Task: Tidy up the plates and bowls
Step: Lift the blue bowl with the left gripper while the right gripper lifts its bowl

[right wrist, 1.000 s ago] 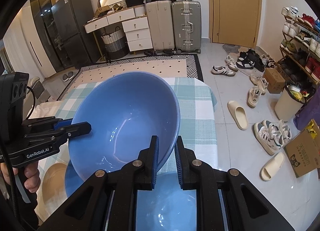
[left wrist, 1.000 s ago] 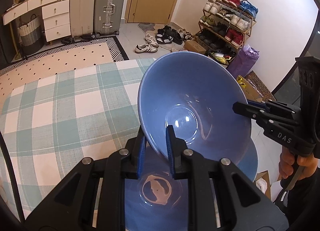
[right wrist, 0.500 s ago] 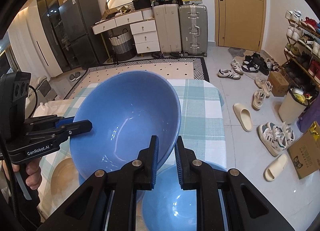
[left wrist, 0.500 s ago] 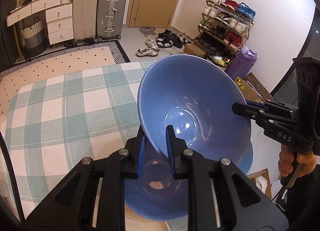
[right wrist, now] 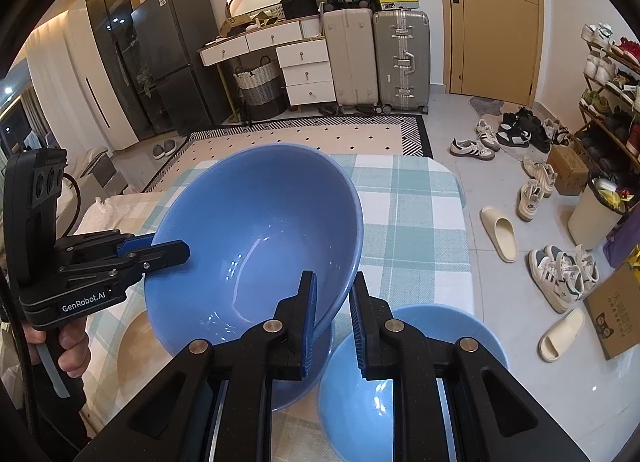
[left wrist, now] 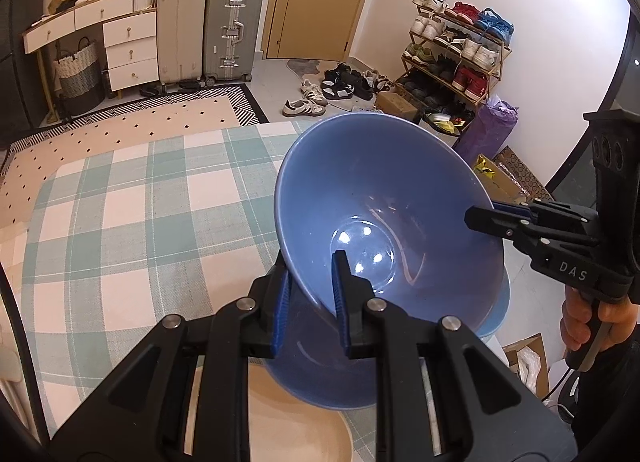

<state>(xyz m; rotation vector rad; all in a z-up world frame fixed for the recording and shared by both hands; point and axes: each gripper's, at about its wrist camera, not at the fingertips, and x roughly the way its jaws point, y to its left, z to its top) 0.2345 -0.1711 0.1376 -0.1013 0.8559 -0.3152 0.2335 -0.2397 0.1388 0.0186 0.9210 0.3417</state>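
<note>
Your left gripper [left wrist: 310, 294] nips the near rim of the blue bowl [left wrist: 384, 218], fingers almost closed; your right gripper [right wrist: 333, 314], marked "DAS", pinches the opposite rim. Left unit reads "GenRobot.AI". Bowl held tilted over the table's [left wrist: 132, 202] near right corner, above a second blue bowl [right wrist: 412, 374] and tan plate [left wrist: 296, 430]

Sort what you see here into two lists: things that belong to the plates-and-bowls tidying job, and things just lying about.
Part of the job:
held blue bowl
second blue bowl
beige plate
left gripper
right gripper

Just lying about:
suitcases
shoe rack
cream slippers
woven basket
</note>
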